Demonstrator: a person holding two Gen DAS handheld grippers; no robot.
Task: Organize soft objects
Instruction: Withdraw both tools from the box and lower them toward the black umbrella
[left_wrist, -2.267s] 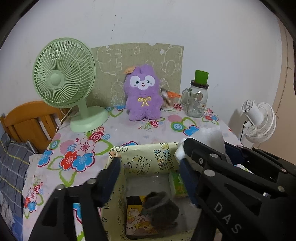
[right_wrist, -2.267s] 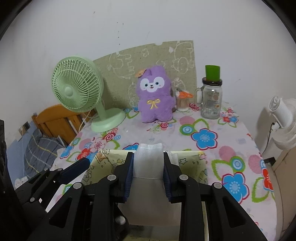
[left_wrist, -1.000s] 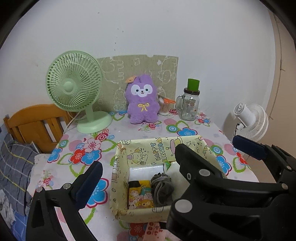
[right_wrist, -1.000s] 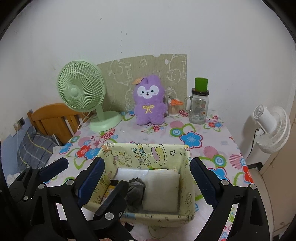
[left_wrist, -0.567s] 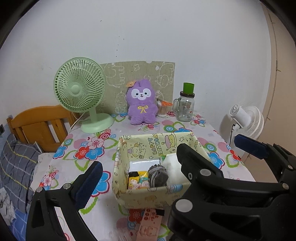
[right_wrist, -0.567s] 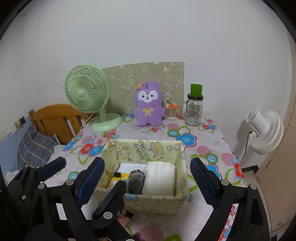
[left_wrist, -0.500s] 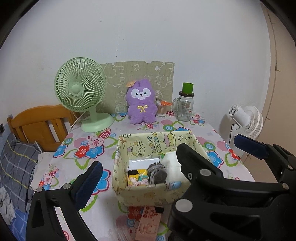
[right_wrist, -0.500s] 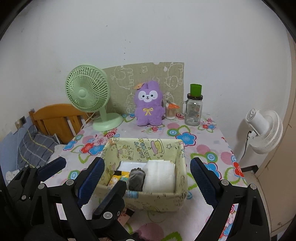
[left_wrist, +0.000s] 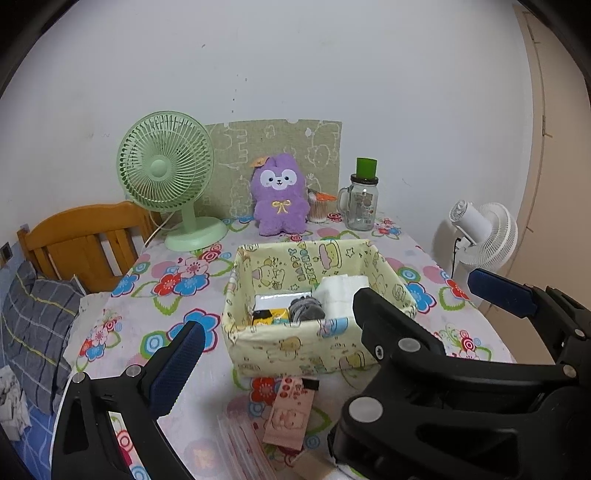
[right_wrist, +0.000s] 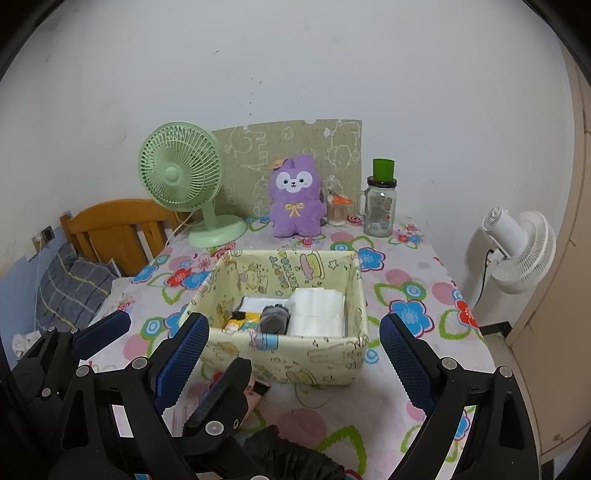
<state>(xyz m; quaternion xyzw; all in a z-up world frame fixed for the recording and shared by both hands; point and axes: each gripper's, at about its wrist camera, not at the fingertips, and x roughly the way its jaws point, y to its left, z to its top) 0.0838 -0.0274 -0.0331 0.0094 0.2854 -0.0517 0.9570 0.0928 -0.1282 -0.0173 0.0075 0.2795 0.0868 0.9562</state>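
Basket (right_wrist: 295, 354) on bench (right_wrist: 406, 295) holds white pack (right_wrist: 317, 314) and grey sock (right_wrist: 275, 319) side by side, likely sorted; both hand-held grippers, left (left_wrist: 273, 328) and right (right_wrist: 291, 354), released, empty.

Left claw (left_wrist: 273, 339) and right claw (right_wrist: 291, 343) gape, empty.

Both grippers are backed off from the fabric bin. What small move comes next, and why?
Probably lower the left gripper toward the pink packet lying on the tablecloth in front of the fabric bin. Both grippers are open and empty, and that packet remains outside.
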